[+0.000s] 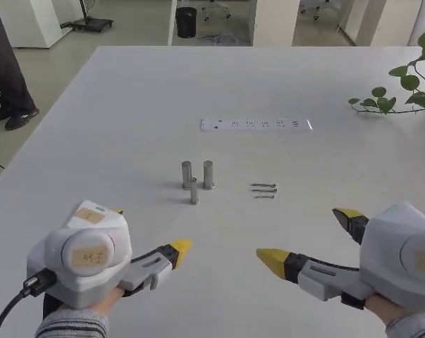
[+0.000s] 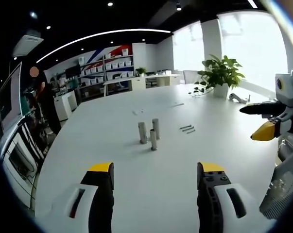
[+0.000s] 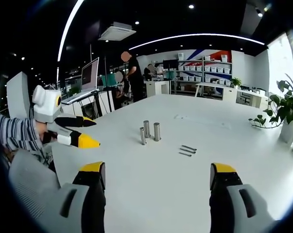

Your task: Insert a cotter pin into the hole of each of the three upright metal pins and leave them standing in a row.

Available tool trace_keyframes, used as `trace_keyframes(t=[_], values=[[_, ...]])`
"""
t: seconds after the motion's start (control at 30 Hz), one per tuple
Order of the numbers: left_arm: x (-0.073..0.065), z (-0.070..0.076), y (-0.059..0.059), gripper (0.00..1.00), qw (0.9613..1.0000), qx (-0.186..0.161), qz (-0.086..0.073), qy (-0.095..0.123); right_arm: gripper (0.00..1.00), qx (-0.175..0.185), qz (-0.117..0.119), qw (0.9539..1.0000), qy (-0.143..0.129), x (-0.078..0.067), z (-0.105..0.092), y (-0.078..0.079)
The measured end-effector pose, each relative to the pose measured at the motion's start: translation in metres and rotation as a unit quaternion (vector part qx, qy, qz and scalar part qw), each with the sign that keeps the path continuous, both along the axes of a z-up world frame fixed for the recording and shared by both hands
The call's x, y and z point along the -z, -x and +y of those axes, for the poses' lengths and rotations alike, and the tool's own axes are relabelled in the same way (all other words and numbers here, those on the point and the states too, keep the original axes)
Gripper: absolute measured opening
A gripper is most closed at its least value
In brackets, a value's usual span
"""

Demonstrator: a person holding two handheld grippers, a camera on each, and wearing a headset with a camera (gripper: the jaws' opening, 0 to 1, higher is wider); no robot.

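Observation:
Three short upright metal pins point(image 1: 196, 180) stand close together in a small cluster at the middle of the white table point(image 1: 127, 113); they also show in the left gripper view point(image 2: 148, 133) and the right gripper view point(image 3: 149, 131). Three thin cotter pins point(image 1: 263, 190) lie flat just to their right point(image 2: 187, 128) point(image 3: 187, 149). My left gripper point(image 1: 149, 229) point(image 2: 156, 167) hovers open near the front left, well short of the pins. My right gripper point(image 1: 307, 235) point(image 3: 157, 168) is open at the front right, also holding nothing. Each gripper appears in the other's view point(image 2: 255, 121) point(image 3: 92, 132).
A white power strip point(image 1: 256, 124) lies beyond the pins. A green plant point(image 1: 409, 84) reaches in at the far right. A person's legs point(image 1: 8, 77) stand off the table's left side. Bare tabletop lies between the grippers and the pins.

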State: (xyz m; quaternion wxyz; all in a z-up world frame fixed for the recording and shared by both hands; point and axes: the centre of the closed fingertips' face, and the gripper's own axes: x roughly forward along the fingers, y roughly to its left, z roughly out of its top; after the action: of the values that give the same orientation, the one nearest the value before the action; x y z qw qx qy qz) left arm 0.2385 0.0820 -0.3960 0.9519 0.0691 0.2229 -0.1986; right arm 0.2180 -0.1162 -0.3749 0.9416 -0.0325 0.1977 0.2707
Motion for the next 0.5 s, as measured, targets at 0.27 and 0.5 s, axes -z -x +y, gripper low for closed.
trace_keyframes(t=[0.27,0.5], values=[[0.006,-0.007,-0.035,0.57,0.9997,0.023,-0.007,-0.005,0.84,-0.009,-0.002,1.0000,0.001,-0.001,0.001,-0.007],[0.018,-0.017,-0.060,0.50,0.9989,0.045,-0.007,-0.005,0.85,-0.016,0.000,0.9999,0.002,0.003,0.010,-0.011]])
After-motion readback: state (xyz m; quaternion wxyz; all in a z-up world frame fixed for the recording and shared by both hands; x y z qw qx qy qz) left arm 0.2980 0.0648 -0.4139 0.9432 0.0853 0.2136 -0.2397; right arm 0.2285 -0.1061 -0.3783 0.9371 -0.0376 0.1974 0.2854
